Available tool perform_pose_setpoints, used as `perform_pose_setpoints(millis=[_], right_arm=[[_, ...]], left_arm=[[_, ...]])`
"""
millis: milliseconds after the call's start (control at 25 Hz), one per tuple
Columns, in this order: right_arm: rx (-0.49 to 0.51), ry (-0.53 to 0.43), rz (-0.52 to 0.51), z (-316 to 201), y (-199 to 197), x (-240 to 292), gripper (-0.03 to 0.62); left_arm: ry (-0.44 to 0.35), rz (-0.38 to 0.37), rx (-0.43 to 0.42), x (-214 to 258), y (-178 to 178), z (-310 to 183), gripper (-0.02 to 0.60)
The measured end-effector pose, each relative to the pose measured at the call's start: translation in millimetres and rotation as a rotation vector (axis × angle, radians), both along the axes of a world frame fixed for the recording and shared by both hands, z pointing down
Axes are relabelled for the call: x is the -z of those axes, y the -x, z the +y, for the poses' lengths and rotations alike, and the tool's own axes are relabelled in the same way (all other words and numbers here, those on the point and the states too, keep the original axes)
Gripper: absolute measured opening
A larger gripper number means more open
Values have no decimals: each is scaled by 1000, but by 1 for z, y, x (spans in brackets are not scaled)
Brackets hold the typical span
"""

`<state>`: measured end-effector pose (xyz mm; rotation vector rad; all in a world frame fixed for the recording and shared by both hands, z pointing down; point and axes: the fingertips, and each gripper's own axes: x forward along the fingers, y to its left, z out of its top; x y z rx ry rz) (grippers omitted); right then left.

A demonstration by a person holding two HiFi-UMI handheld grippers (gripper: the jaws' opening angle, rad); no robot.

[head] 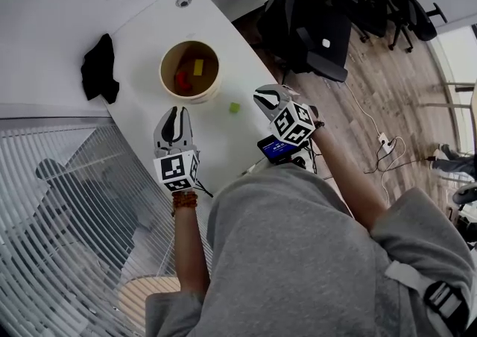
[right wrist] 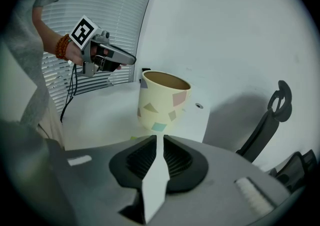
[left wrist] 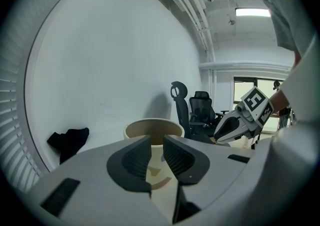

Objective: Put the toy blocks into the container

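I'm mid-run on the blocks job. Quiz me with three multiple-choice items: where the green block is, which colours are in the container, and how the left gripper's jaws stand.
1. Where is the green block?
A. On the table, beside the container
B. Inside the container
C. Between the jaws of the left gripper

2. Which block colours show inside the container?
A. Blue and green
B. Red and yellow
C. None

3. How do the left gripper's jaws stand?
A. Shut on a red block
B. Shut on the black cloth
C. Apart, with nothing between them

Answers:
1 A: the head view shows it lying on the bare tabletop outside the rim.
2 B: a red block and a yellow block lie in the bottom.
3 C: the left gripper view shows a gap, with only the container beyond it.
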<state>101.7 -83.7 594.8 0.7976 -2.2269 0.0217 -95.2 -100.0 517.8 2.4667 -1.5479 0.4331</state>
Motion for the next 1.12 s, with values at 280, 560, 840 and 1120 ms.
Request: perform_pose_setpoints(millis=[280, 560, 840, 1120], right_arm=[[62, 38, 32, -2, 13, -16, 68], [106, 70, 49, -6, 25, -29, 86], [141, 138, 76, -7, 30, -53, 107], [178, 196, 100, -4, 40, -69, 141]], left_arm=[[11, 12, 15, -6, 5, 4, 78], [22, 9, 38, -9, 14, 5, 77], [33, 8, 59, -15, 20, 5, 77], [45, 11, 76, -19, 22, 7, 77]])
